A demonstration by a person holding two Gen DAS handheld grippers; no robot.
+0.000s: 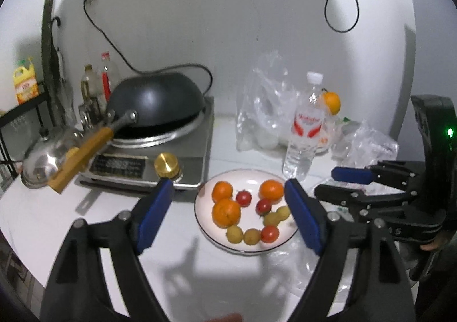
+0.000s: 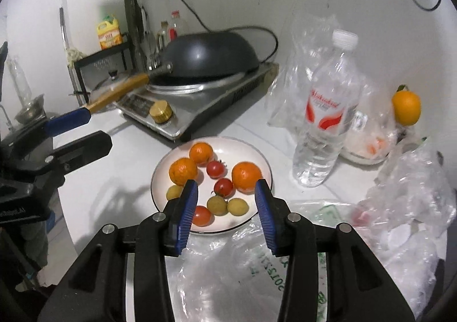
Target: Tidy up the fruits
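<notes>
A white plate (image 1: 205, 225) with a dark rim sits on the white counter and also shows in the right wrist view (image 2: 257, 153). It holds three oranges (image 1: 225, 212), three cherry tomatoes (image 1: 243, 197) and several small yellow fruits (image 1: 251, 236). My left gripper (image 1: 228, 216) is open and empty, held above the plate's near side. My right gripper (image 2: 225, 207) is open and empty, just short of the plate's near rim, over the yellow fruits (image 2: 217, 205). Another orange (image 2: 406, 107) sits on clear plastic bags at the back right.
An induction cooker (image 1: 160, 156) carries an upturned black wok (image 1: 157, 102) with a wooden handle. A water bottle (image 2: 325, 110) stands right of the plate. Crumpled plastic bags (image 2: 411, 193) lie right and in front. A metal lid (image 1: 42, 162), bottles and a rack stand at the left.
</notes>
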